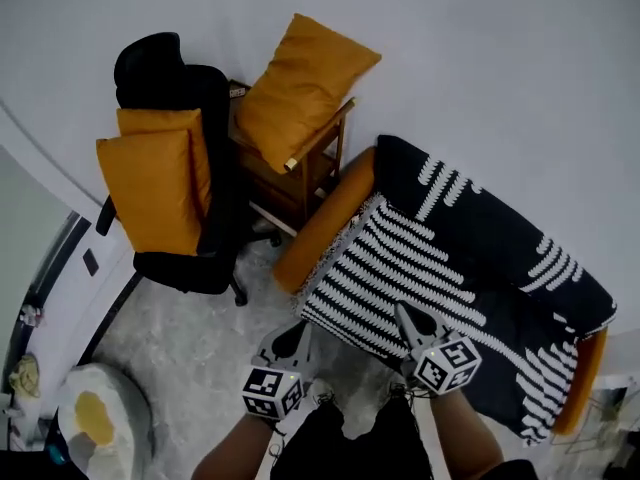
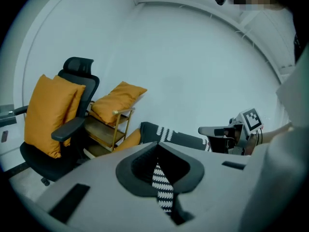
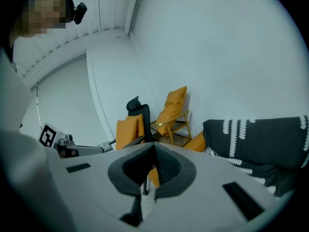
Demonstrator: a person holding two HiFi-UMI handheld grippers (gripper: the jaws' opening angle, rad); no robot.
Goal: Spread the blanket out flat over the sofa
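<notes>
A black blanket (image 1: 470, 258) with white stripes covers the orange sofa (image 1: 322, 223), its striped part hanging over the seat front. In the head view both grippers sit at the blanket's near edge. My left gripper (image 1: 297, 328) is at the blanket's near left corner, and in the left gripper view (image 2: 157, 148) its jaws are shut on a striped strip of blanket (image 2: 163, 187). My right gripper (image 1: 403, 311) rests over the front hem. In the right gripper view (image 3: 153, 148) its jaws stand shut, and only a thin pale sliver shows in the slit.
A black office chair (image 1: 180, 168) holding an orange cushion (image 1: 150, 188) stands left of the sofa. A wooden side chair (image 1: 305, 163) with an orange pillow (image 1: 298, 88) fills the corner between them. A white beanbag (image 1: 100, 418) lies on the marble floor at lower left.
</notes>
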